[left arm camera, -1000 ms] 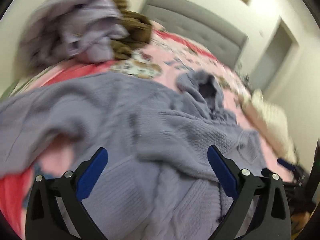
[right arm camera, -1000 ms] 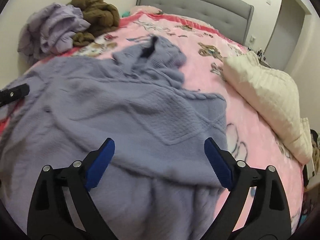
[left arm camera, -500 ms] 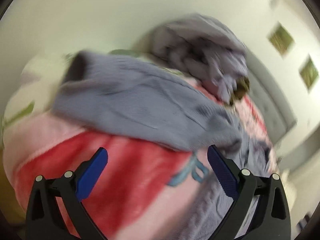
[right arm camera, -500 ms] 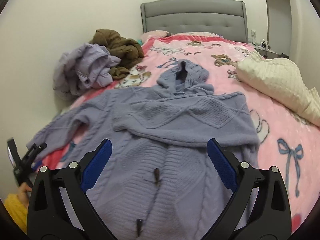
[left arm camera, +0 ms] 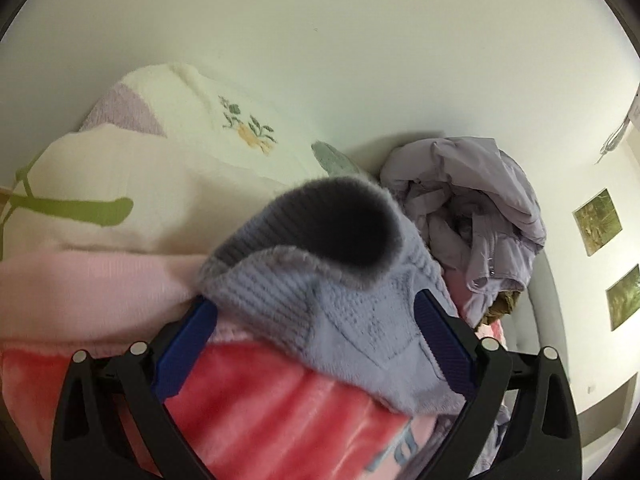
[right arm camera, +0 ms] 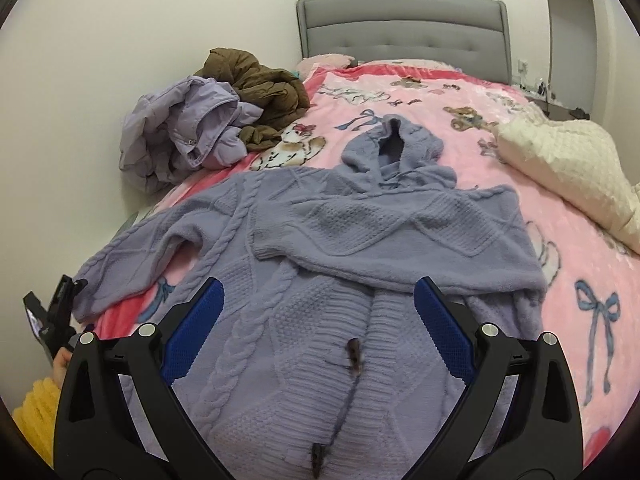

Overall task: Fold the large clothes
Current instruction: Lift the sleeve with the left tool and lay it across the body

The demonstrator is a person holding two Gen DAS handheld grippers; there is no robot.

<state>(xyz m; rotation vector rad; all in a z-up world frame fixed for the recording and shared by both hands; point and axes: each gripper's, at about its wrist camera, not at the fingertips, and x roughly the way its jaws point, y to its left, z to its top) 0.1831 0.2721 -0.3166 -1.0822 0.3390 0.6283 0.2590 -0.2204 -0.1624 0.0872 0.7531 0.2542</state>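
A large lavender knit hooded cardigan (right arm camera: 360,248) lies spread on the pink bed, hood toward the headboard, its right sleeve folded across the chest, its left sleeve (right arm camera: 132,264) stretched to the bed's left edge. My left gripper (left arm camera: 316,320) is open, its jaws on either side of that sleeve's cuff (left arm camera: 320,256), whose opening faces the camera. In the right wrist view the left gripper (right arm camera: 52,312) shows at the sleeve end. My right gripper (right arm camera: 316,304) is open and empty above the cardigan's lower front.
A crumpled lilac jacket (right arm camera: 184,132) and a brown jacket (right arm camera: 256,80) lie against the wall at the bed's left. A cream knit garment (right arm camera: 568,160) lies at the right. A folded cream blanket (left arm camera: 120,184) lies beyond the cuff. A grey headboard (right arm camera: 400,28) stands behind.
My left gripper swung left off the cardigan's body and closed in on the left sleeve cuff. My right gripper drew back and up, showing the whole cardigan.
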